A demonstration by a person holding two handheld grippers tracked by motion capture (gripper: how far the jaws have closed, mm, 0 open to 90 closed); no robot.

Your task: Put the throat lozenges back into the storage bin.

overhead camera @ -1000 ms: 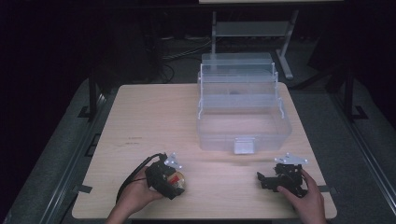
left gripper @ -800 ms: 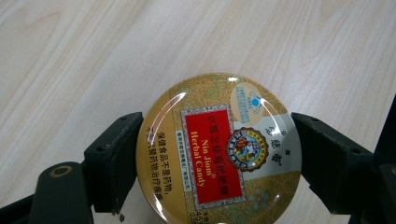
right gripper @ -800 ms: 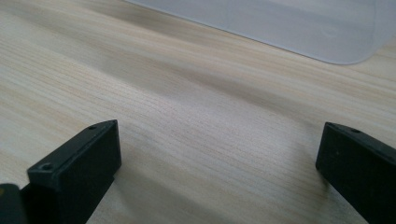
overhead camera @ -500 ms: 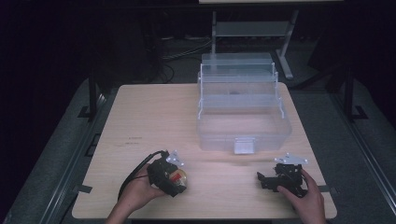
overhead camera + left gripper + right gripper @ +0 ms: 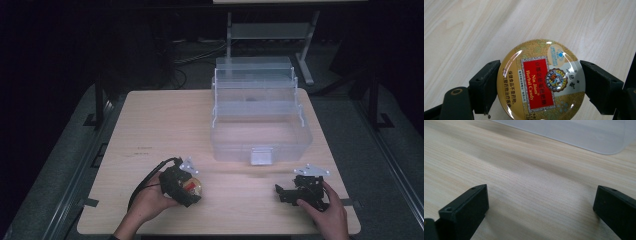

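Note:
A round gold candy tin (image 5: 541, 80) with a red label reading "Nin Jiom Herbal Candy" sits between the black jaws of my left gripper (image 5: 540, 78), which press on its two sides. In the high view that gripper (image 5: 192, 187) is at the table's front left, with the tin (image 5: 193, 186) at its tip, just above the wood. My right gripper (image 5: 278, 192) rests at the front right, pointing left. Its jaws stand wide apart over bare wood in the right gripper view (image 5: 540, 205).
A clear plastic tiered box (image 5: 260, 115) stands open at the back right of the wooden table (image 5: 160, 125); its latch faces the front. Its pale base (image 5: 579, 135) lies beyond my right jaws. Dark floor and a metal stand surround the table.
The left hand has shifted very slightly with the tin in its jaws. The right gripper has stayed where it was.

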